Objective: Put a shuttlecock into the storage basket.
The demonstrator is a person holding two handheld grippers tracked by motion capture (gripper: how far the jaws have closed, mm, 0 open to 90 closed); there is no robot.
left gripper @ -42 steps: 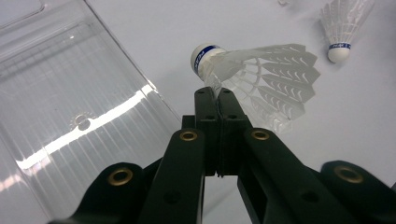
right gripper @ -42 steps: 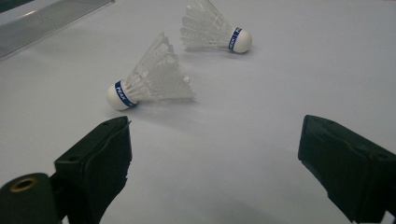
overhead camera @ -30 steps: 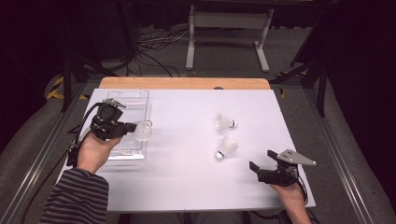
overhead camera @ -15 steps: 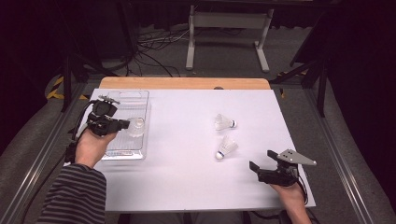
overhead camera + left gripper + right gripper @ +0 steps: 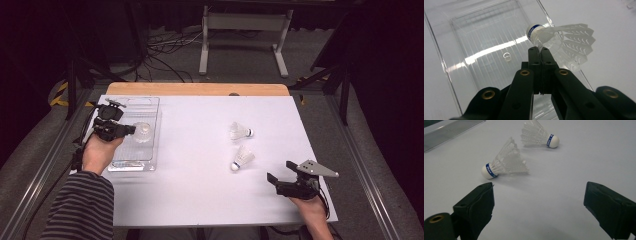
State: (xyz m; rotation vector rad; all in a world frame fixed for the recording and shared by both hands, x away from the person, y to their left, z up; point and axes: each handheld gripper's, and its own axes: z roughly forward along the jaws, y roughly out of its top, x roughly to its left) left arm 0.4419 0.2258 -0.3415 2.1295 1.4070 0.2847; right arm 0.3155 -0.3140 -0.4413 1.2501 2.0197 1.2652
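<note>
Your left gripper (image 5: 539,53) fingers pinch a shuttlecock (image 5: 564,42) over the clear tray (image 5: 474,37). Your right gripper (image 5: 539,202) fingers stand spread near two shuttlecocks (image 5: 504,161) on the table (image 5: 574,165).

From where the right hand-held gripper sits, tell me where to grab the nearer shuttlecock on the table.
Grip the nearer shuttlecock at its round cork head, just behind the blue band. It lies on its side, head pointing toward the right hand-held gripper, whose jaws stand open. Come in low from that side; the feather skirt would probably crush.
</note>
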